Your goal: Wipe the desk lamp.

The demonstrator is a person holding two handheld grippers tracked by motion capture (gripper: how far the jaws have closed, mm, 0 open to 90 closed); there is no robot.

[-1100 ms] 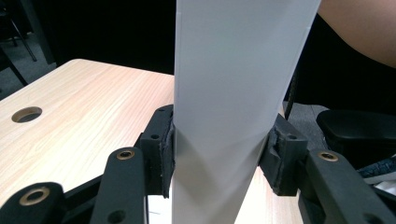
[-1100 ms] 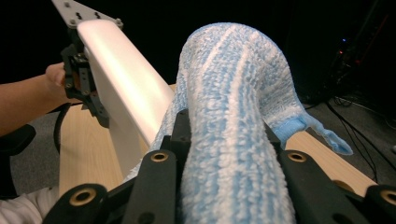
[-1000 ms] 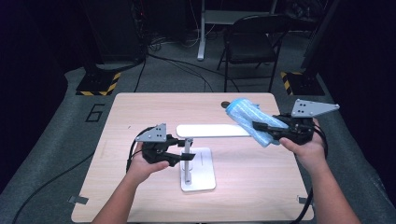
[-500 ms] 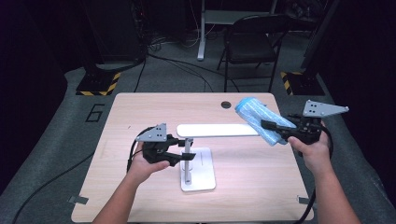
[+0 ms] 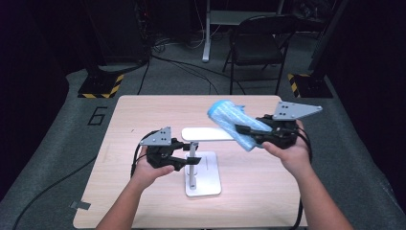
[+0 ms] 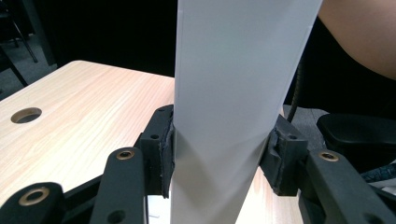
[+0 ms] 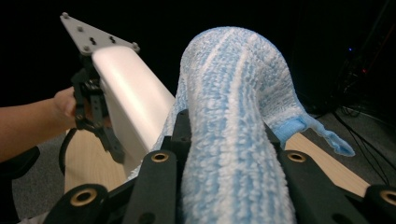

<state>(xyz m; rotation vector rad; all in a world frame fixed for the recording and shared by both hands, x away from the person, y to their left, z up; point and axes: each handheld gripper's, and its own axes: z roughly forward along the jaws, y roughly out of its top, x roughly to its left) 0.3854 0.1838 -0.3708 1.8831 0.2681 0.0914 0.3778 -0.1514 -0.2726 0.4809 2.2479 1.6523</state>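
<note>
Between the black jaws of our left gripper (image 6: 219,158) we hold the flat white stem of a desk lamp (image 6: 233,93), the pads pressed on both its edges, and in the high view that left gripper (image 5: 184,158) sits just beside the thin upright post, above the lamp's white base plate (image 5: 210,179). From the post the lamp's long white head (image 5: 206,134) runs level over the wooden table (image 5: 143,115). Our right gripper (image 7: 224,140) is clamped on a light blue striped microfibre cloth (image 7: 233,116), which bulges up between the jaws and droops over their far side; in the high view the right gripper (image 5: 246,132) holds the cloth (image 5: 230,120) in the air at the right end of the lamp head, seemingly against it, though we cannot tell for certain. Beyond the table a dark folding chair (image 5: 258,43) stands on the grey floor, with cables trailing behind it.
</note>
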